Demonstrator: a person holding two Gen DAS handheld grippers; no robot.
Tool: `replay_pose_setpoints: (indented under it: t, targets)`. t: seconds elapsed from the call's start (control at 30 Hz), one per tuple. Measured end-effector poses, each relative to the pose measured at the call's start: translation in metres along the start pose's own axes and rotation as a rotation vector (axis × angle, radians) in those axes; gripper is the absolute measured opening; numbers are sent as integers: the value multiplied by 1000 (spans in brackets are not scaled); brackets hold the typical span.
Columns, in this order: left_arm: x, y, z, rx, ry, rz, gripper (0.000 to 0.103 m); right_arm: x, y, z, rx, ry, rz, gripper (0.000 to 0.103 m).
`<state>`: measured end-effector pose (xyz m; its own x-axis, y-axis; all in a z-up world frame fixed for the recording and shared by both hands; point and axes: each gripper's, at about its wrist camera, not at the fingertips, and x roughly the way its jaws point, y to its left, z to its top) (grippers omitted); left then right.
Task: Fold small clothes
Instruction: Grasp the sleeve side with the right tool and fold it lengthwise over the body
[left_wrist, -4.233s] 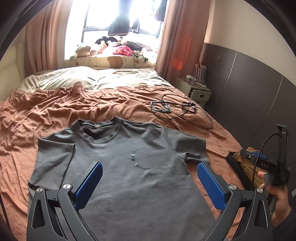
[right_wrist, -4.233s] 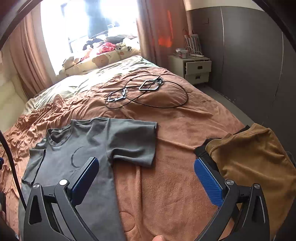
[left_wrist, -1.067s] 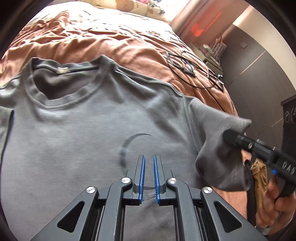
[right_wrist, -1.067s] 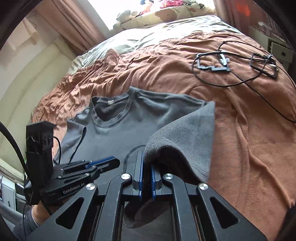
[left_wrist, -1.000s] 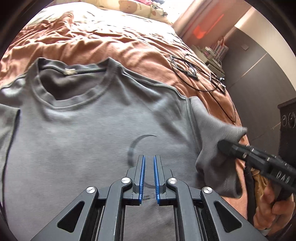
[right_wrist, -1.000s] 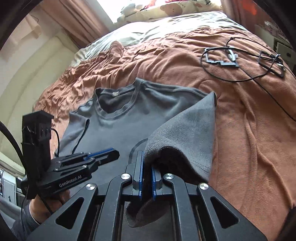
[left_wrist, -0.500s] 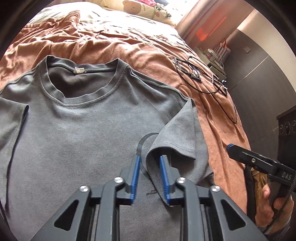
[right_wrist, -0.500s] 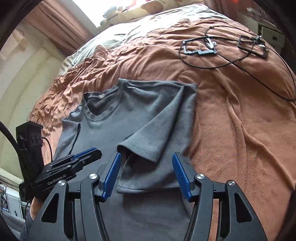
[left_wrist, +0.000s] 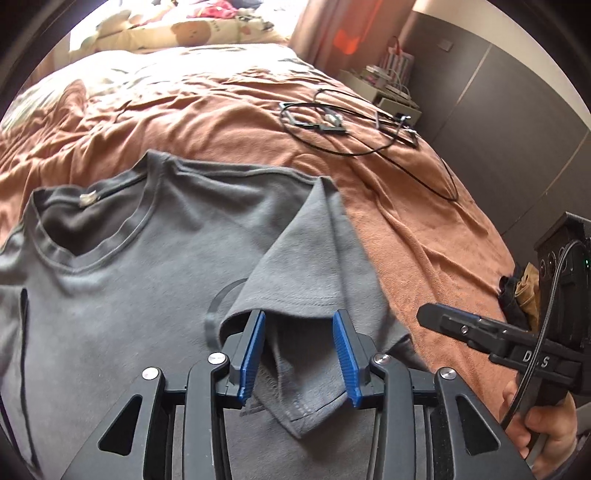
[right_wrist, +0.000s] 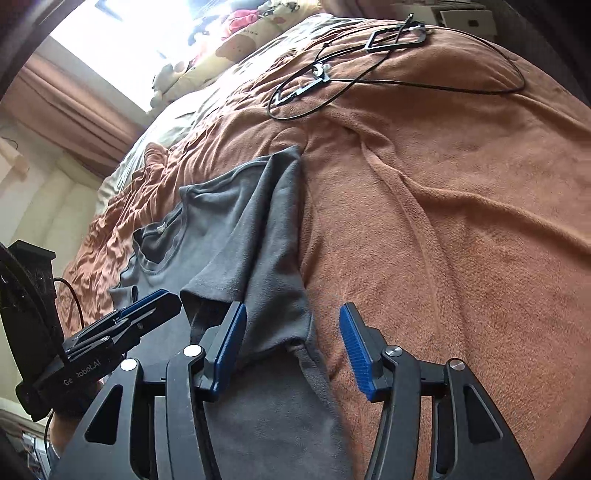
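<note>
one grey t-shirt (left_wrist: 122, 295), one sleeve (left_wrist: 295, 273) folded in, two black cables (left_wrist: 369, 136)

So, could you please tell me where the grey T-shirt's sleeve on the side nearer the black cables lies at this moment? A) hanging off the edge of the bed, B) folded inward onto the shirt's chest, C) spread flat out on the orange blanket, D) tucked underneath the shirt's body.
B: the sleeve lies turned in over the front of the grey T-shirt, its cuff partly covering the printed arc, with none of it spread on the orange blanket.
</note>
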<state>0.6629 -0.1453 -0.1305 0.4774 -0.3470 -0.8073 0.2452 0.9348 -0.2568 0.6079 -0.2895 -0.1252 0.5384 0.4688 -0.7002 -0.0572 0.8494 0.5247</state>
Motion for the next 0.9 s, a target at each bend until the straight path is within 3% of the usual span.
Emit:
replay_pose_setpoints:
  t: [0.33,0.57,0.63,0.7,0.77,0.9]
  targets:
    - [37,-32,11,121,43,29,41,9,-18,-15,33,-15,33,40]
    - [67,-29,6,135,89,65,40,16,-19,-11,33,-12,38,39]
    - [67,-25,6,120,70,67,33,17,-19,-10,30,-12,33,36]
    - [64,-17,9,88,58,53,16,17,-19,-10,29,-14,30,36]
    - [57,-10,13,68,36,46,9,16,-18,-10,21,-14,25,36]
    - [41,6,21,42,-2,55,6,18,-14,-10,4,-13,16,36]
